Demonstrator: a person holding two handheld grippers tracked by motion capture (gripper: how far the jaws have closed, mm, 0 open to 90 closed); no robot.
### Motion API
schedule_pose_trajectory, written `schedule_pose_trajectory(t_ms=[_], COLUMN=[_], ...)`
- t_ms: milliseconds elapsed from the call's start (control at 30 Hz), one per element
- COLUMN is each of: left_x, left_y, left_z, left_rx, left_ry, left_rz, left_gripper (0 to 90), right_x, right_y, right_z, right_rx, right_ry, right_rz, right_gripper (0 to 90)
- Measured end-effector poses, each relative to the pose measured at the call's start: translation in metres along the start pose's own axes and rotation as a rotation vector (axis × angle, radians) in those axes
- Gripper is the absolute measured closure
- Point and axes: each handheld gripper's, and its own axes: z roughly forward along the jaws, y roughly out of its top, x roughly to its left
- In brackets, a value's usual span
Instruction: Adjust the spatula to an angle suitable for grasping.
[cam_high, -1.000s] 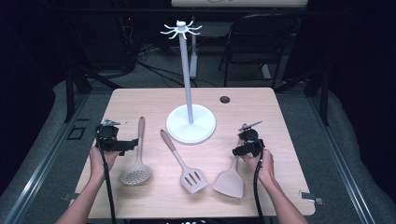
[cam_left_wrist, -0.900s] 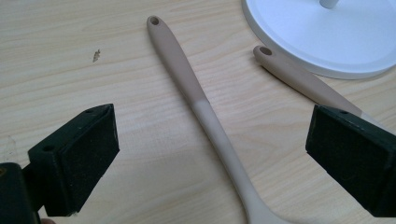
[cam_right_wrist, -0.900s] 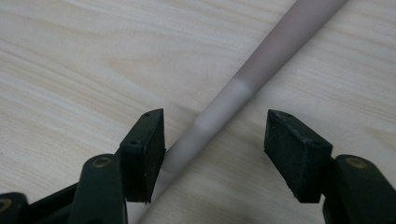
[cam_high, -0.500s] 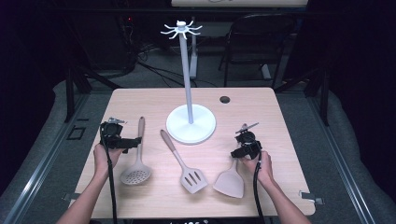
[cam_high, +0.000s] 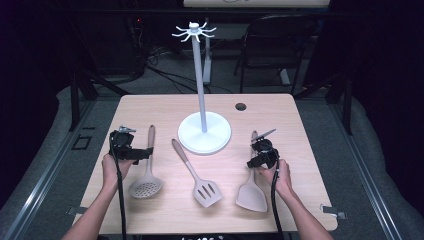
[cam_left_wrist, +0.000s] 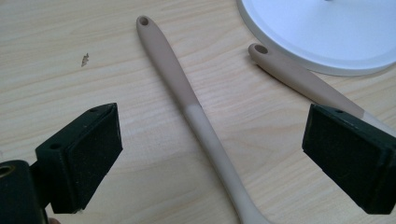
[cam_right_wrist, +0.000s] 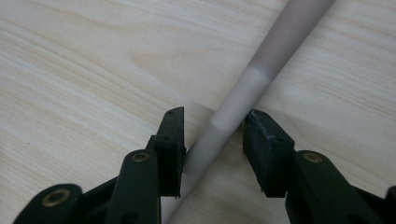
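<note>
1. Pale wood table (cam_high: 300, 120) carries three beige utensils in a row toward its near edge, with the white stand (cam_high: 204, 132) behind them at the middle.
2. My left gripper (cam_left_wrist: 210, 154) hangs over the skimmer (cam_high: 146, 172) near the left edge; its jaws stand wide apart, one on each side of the handle, touching nothing.
3. In the left gripper view that handle runs between my pads (cam_left_wrist: 93, 154), its hole end pointing toward the far edge.
4. The slotted turner (cam_high: 197, 175) lies in the middle, its handle end just beside the stand's base.
5. My right gripper (cam_right_wrist: 212, 151) sits low over the spatula (cam_high: 251, 192) toward the right edge.
6. Its jaws are narrowly apart, straddling the spatula's handle: the right pad (cam_right_wrist: 261, 149) looks to be touching it, the left one is just beside it.
7. The spatula's blade lies flat near the near edge, by my right hand (cam_high: 282, 177).
</note>
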Motion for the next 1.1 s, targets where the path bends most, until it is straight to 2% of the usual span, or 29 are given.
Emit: schedule_pose_trajectory(t_ms=[233,367,400,533,567,667,700,767,800,933,967,1000,1067,1100], left_x=[0.003,0.006,0.006,0.003,0.002,0.0,0.0,0.001,0.001,0.003,0.003,0.003,0.003,0.003], left_y=[-0.005,-0.006,-0.006,-0.005,-0.005,-0.005,-0.005,-0.005,-0.005,-0.006,-0.006,-0.006,-0.006,-0.006], left_z=[-0.006,-0.007,-0.007,-0.005,-0.004,-0.005,-0.005,-0.005,-0.004,-0.003,-0.003,-0.003,-0.003,-0.003], left_rx=[0.005,0.003,0.004,0.007,0.011,0.008,0.003,0.007,0.007,0.013,0.014,0.014,0.013,0.012], left_ry=[0.003,0.008,0.005,0.004,0.001,-0.002,0.001,-0.004,-0.007,-0.015,-0.017,-0.019,-0.02,-0.021], left_rz=[-0.004,-0.012,-0.013,-0.005,0.0,0.006,0.007,0.007,-0.002,-0.002,-0.002,-0.001,-0.003,-0.005], left_gripper=[4.7,4.7,4.7,4.7,4.6,4.7,4.7,4.7,4.7,4.6,4.6,4.5,4.5,4.5], right_x=[0.001,0.008,0.011,0.018,0.02,0.02,0.02,0.02,0.02,0.02,0.02,0.019,0.019,0.019], right_y=[0.005,0.006,0.006,0.008,0.009,0.009,0.007,0.007,0.007,0.007,0.006,0.007,0.006,0.006], right_z=[-0.001,-0.001,0.0,0.005,0.006,0.005,0.006,0.006,0.006,0.006,0.007,0.005,0.006,0.005], right_rx=[0.034,0.067,0.071,0.077,0.083,0.066,0.046,0.034,0.042,0.027,0.022,0.04,0.024,0.02], right_ry=[0.007,0.019,-0.02,-0.053,-0.073,-0.077,-0.054,-0.048,-0.048,-0.032,-0.039,-0.051,-0.041,-0.051], right_rz=[-0.021,-0.062,-0.08,-0.129,-0.147,-0.149,-0.134,-0.13,-0.14,-0.121,-0.113,-0.127,-0.116,-0.116], right_gripper=[67.3,70.5,70.2,68.9,68.8,71.2,72.3,72.9,73.7,74.1,74.2,74.2,74.8,75.2])
